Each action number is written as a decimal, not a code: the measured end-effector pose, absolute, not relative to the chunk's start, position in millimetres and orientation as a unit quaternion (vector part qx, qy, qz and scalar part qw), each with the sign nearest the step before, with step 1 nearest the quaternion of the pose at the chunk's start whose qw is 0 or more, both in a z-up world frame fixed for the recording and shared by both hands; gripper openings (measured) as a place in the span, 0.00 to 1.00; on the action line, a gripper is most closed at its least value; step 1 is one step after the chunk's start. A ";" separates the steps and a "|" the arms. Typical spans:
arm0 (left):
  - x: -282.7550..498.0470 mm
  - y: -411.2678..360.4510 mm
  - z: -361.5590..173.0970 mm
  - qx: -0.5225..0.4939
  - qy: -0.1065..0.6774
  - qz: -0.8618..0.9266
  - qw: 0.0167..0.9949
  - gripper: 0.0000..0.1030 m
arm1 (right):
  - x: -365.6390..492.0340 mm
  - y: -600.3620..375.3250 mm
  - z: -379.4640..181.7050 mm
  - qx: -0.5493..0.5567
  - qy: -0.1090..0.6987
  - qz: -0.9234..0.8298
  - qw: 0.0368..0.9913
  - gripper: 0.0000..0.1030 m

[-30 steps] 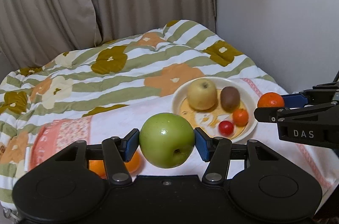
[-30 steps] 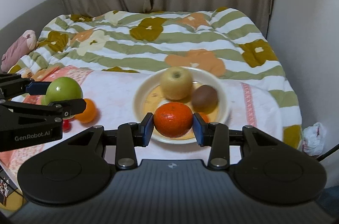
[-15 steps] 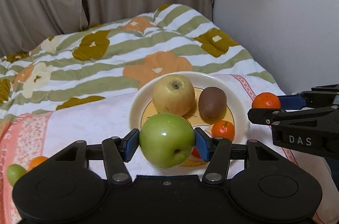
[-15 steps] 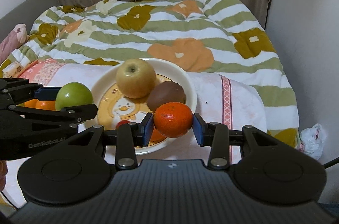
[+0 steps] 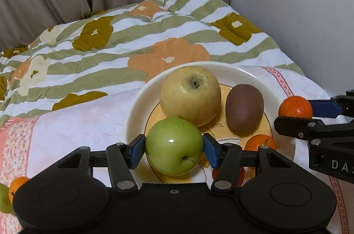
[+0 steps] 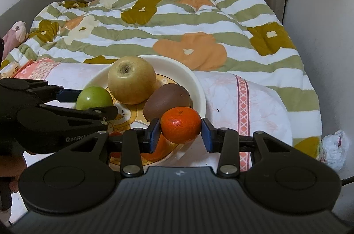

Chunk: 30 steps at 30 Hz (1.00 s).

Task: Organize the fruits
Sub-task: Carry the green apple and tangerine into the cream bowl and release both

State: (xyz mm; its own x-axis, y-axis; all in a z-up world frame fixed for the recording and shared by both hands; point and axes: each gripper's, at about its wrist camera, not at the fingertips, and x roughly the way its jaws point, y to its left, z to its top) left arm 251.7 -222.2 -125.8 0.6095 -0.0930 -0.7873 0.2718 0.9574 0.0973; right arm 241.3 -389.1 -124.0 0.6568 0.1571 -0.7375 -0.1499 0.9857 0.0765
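Green and glossy, the green apple (image 5: 174, 146) is clamped between the blue pads of your left claw (image 5: 174, 148), and you are holding it just over the near part of the plate (image 5: 137, 105). Your right claw (image 6: 180, 131) is gripping the tangerine (image 6: 181, 124) the same way, poised above the plate's near-right rim.

You are in the delivery step: both fruits are being carried to the plate that sits on the bed. Just ahead of the left claw the yellow apple (image 5: 190, 95) is sitting, almost touching your green one, and ahead and to its right lies the kiwi (image 5: 244, 110). Below the right claw a small orange (image 5: 260, 142) and something red are partly hidden.

Next, I judge, you are needing to lower each fruit into a free gap and only then let go (the plate is crowded, so a drop from height could roll fruit off). Behind the left claw, to its left, two more fruits are waiting on the cloth.
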 end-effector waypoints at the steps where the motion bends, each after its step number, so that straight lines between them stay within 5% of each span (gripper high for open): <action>1: 252.4 -221.6 -126.5 0.102 0.434 -0.102 0.889 0.59 | 242.0 -389.3 -124.3 0.005 0.406 0.085 0.910 0.53; 5: 248.3 -217.6 -114.8 0.091 0.411 -0.096 0.902 0.96 | 243.9 -390.7 -122.5 0.009 0.405 0.082 0.911 0.53; 27: 209.1 -191.6 -98.6 0.109 0.409 -0.082 0.902 1.00 | 252.9 -380.4 -132.5 -0.009 0.413 0.108 0.904 0.54; 29: 208.1 -189.7 -97.9 0.106 0.408 -0.081 0.903 1.00 | 251.6 -378.9 -131.6 -0.013 0.410 0.118 0.905 0.71; 30: 207.3 -189.1 -98.0 0.106 0.407 -0.081 0.903 1.00 | 249.7 -377.5 -130.5 -0.017 0.405 0.116 0.907 0.87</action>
State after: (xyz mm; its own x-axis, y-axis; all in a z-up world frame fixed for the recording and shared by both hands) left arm 207.3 -189.1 -98.0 0.6549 -0.0608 -0.7532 0.2330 0.9644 0.1248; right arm 249.7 -377.5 -130.5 0.6445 0.1969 -0.7388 -0.2249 0.9724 0.0629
